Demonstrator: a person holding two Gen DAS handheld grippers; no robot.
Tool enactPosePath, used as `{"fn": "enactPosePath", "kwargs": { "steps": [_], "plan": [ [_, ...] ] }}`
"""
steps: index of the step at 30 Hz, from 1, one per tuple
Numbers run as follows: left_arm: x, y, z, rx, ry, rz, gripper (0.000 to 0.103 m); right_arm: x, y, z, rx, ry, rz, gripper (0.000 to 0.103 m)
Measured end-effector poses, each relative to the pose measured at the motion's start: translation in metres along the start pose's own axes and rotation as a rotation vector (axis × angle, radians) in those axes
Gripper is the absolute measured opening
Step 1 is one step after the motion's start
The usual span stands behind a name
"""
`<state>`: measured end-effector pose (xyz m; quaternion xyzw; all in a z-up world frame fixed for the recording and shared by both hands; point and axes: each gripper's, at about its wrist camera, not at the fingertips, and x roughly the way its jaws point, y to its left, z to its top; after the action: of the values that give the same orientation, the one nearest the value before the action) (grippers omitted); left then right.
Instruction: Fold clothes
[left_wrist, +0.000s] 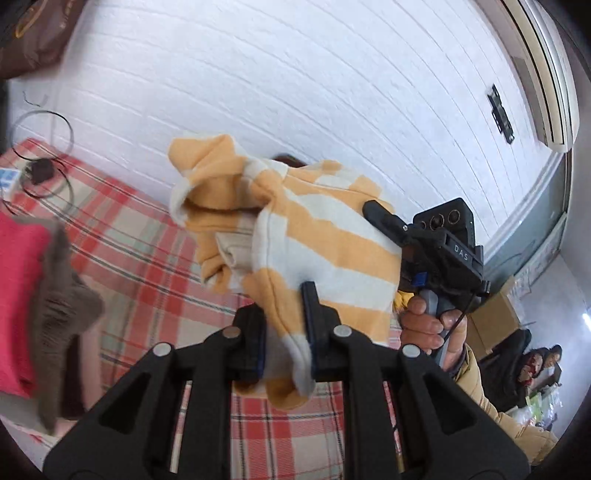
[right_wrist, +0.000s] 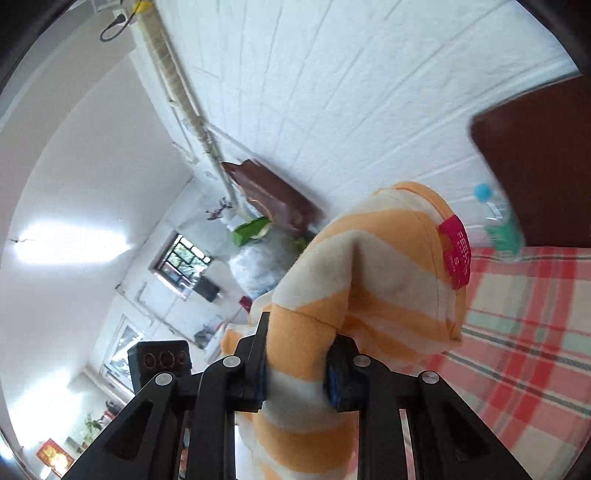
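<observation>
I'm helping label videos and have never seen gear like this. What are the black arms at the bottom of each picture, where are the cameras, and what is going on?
There is no robot here. A person holds a hand-held two-finger tool in each hand, and each tool carries a wide-angle camera looking forward along its fingers, so the black arms at the bottom are the tool itself. One picture comes from the left tool, the other from the right tool. Both are shut on the same orange and white striped garment, which hangs bunched between them above a plaid bed cover. The left view also shows the person's hand gripping the right tool's handle. On the cover lie a red cloth and a brown garment. The garment has a red label.
</observation>
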<state>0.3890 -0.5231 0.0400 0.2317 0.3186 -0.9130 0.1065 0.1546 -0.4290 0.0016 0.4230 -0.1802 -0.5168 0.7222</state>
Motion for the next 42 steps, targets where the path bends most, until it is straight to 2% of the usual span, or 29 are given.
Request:
{"fn": "enactPosePath", "kwargs": {
  "steps": [5, 9, 12, 15, 17, 20, 22, 24, 26, 30, 33, 35, 38, 42],
  "plan": [
    [-0.086, 0.074, 0.041, -0.067, -0.125, 0.187, 0.018, 0.111, 0.060, 0.022, -0.004, 0.025, 0.147, 0.024],
    [-0.135, 0.135, 0.049, -0.153, -0.181, 0.302, 0.018, 0.203, 0.081, 0.012, 0.044, 0.067, 0.199, 0.024],
    [-0.157, 0.187, 0.033, -0.260, -0.199, 0.358, 0.018, 0.260, 0.076, -0.014, 0.087, 0.136, 0.195, 0.024],
    [-0.151, 0.240, -0.002, -0.380, -0.154, 0.421, 0.018, 0.301, 0.051, -0.050, 0.125, 0.258, 0.096, 0.024],
    [-0.139, 0.266, -0.027, -0.446, -0.112, 0.429, 0.018, 0.313, 0.030, -0.076, 0.117, 0.328, 0.003, 0.027],
    [-0.134, 0.282, -0.051, -0.491, -0.129, 0.355, 0.022, 0.314, 0.005, -0.095, 0.133, 0.354, -0.047, 0.032],
    [-0.134, 0.273, -0.049, -0.489, -0.150, 0.331, 0.023, 0.313, 0.004, -0.096, 0.130, 0.353, -0.045, 0.032],
    [-0.137, 0.271, -0.048, -0.478, -0.154, 0.329, 0.023, 0.309, 0.013, -0.093, 0.112, 0.353, -0.039, 0.027],
    [-0.142, 0.262, -0.046, -0.468, -0.162, 0.326, 0.023, 0.301, 0.022, -0.081, 0.134, 0.353, -0.006, 0.025],
    [-0.170, 0.233, -0.041, -0.401, -0.247, 0.307, 0.023, 0.284, 0.051, -0.073, 0.157, 0.328, 0.075, 0.025],
    [-0.176, 0.237, -0.045, -0.407, -0.254, 0.340, 0.023, 0.289, 0.043, -0.082, 0.138, 0.368, 0.013, 0.024],
    [-0.172, 0.246, -0.052, -0.426, -0.230, 0.388, 0.023, 0.293, 0.031, -0.090, 0.116, 0.392, -0.042, 0.031],
    [-0.158, 0.241, -0.062, -0.376, -0.203, 0.478, 0.023, 0.290, 0.027, -0.091, 0.081, 0.391, -0.061, 0.035],
    [-0.155, 0.219, -0.064, -0.300, -0.243, 0.524, 0.026, 0.284, 0.047, -0.088, -0.078, 0.399, -0.140, 0.044]
  ]
}}
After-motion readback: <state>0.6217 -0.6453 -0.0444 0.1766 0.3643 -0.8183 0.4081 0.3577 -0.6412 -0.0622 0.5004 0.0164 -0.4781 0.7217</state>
